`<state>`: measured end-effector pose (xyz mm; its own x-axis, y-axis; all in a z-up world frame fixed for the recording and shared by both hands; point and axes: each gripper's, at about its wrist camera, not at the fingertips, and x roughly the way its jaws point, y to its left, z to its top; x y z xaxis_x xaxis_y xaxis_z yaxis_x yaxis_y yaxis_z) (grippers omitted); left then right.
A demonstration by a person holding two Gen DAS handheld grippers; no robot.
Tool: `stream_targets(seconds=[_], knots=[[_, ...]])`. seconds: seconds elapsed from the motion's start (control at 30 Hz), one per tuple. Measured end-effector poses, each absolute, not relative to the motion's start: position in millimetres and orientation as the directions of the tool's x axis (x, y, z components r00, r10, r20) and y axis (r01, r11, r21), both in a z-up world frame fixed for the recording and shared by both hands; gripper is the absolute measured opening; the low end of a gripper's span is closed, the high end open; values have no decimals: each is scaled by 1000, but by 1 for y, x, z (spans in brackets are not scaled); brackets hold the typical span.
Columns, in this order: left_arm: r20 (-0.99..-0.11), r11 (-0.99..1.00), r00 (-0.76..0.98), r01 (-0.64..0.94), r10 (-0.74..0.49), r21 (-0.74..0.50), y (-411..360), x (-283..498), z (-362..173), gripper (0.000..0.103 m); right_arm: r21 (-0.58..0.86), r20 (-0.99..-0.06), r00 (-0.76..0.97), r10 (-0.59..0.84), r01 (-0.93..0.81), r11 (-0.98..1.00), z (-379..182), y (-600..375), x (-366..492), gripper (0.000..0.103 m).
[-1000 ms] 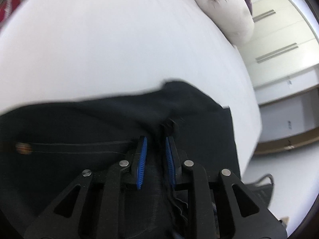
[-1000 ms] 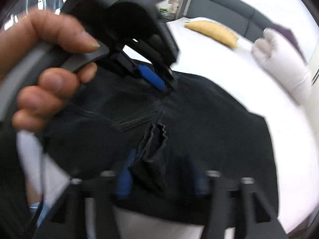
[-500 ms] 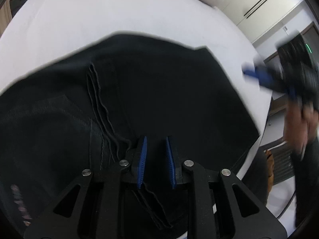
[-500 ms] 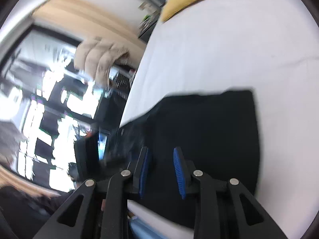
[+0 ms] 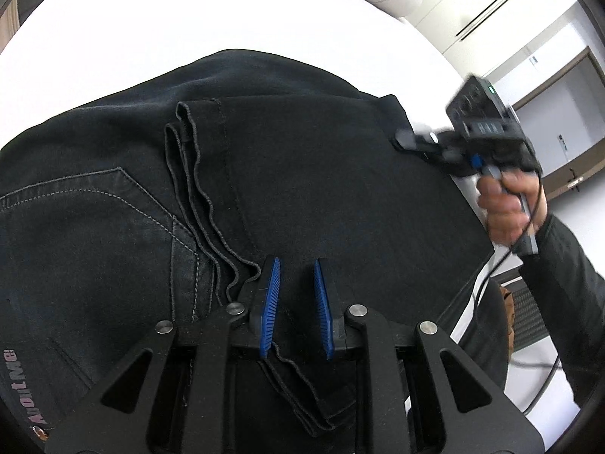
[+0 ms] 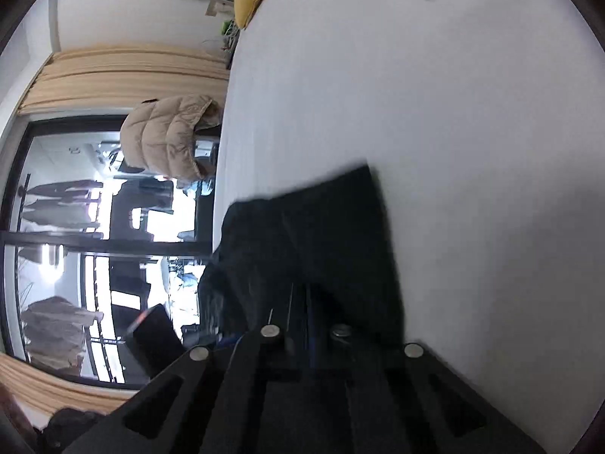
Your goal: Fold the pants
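A: Where are the black denim pants [image 5: 302, 174]?

B: They lie folded on the white bed [image 5: 151, 30], with their stacked hems running beside the stitched back pocket [image 5: 94, 219].

A: And the left claw [image 5: 297, 295]?

B: It sits low over the pants, just beside those hems. Its blue ribbed pads [image 5: 269, 302] stand a little apart with dark cloth lying between them; whether they pinch it cannot be told.

A: The right claw [image 6: 298, 325]?

B: Clenched, its jaws brought together at the pants' far corner by the bed's edge. A hand [image 5: 506, 208] in a dark sleeve [image 5: 567, 295] carries it. Whether fabric is caught there is too blurred to say.
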<state>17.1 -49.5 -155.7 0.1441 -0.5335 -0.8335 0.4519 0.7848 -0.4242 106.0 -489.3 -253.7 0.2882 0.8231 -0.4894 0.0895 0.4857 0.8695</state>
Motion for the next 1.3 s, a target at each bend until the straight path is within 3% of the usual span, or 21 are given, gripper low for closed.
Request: stream_targets(seconds=[0.27,0.6,0.67,0.73,0.77,0.8,0.83,0.87,0.9,0.93,1.03,1.07,1.13,1.17,1.2,1.3], knots=[[-818,777,143,438,-557,-453,-50,16,-161,18,852,-519,245,819,78,517,-241,-498,40,2],[-798,766,164,442,-581,-467,-36,12,-165,18,829,-553,313,772,112,548,-235,-490,-19,0],[-797,767,174,449,-578,-459,-36,11,-164,18,810,-574,332,749,91,580,-217,-483,-21,5],[-797,773,195,452,-572,-444,-35,7,-161,18,850,-486,391,781,6,526,-191,-474,-25,5],[-796,776,202,451,-571,-442,-33,5,-158,18,861,-456,408,791,-22,508,-183,-467,-25,16],[-793,777,208,448,-572,-442,-32,2,-156,18,855,-465,407,786,-22,518,-183,-457,-22,37],[-789,776,213,446,-576,-446,-28,-2,-151,18,839,-502,393,770,5,545,-190,-451,-18,43],[-785,777,222,444,-578,-446,-23,-7,-145,18,818,-547,364,754,39,575,-204,-445,-14,34],[-780,776,232,445,-581,-446,-17,-12,-138,19,785,-597,336,728,56,617,-219,-439,-12,5],[-759,769,255,446,-600,-458,-3,-22,-126,19,766,-618,346,706,66,639,-226,-441,-12,0],[-701,770,343,417,-625,-483,46,-47,-95,19,801,-587,376,717,140,582,-226,-453,-15,5],[-679,774,379,396,-628,-495,66,-57,-87,19,788,-595,393,702,111,606,-215,-449,-18,14],[-649,791,452,323,-612,-520,111,-75,-79,41,834,-512,445,734,55,549,-195,-443,-24,37],[-637,799,489,279,-596,-533,130,-82,-77,78,861,-459,476,750,31,507,-187,-440,-26,61],[-615,807,551,209,-564,-553,158,-94,-76,98,880,-409,512,755,2,476,-178,-434,-27,73],[-571,772,654,31,-496,-635,223,-122,-82,99,915,-296,551,781,-73,398,-164,-414,-20,74]])
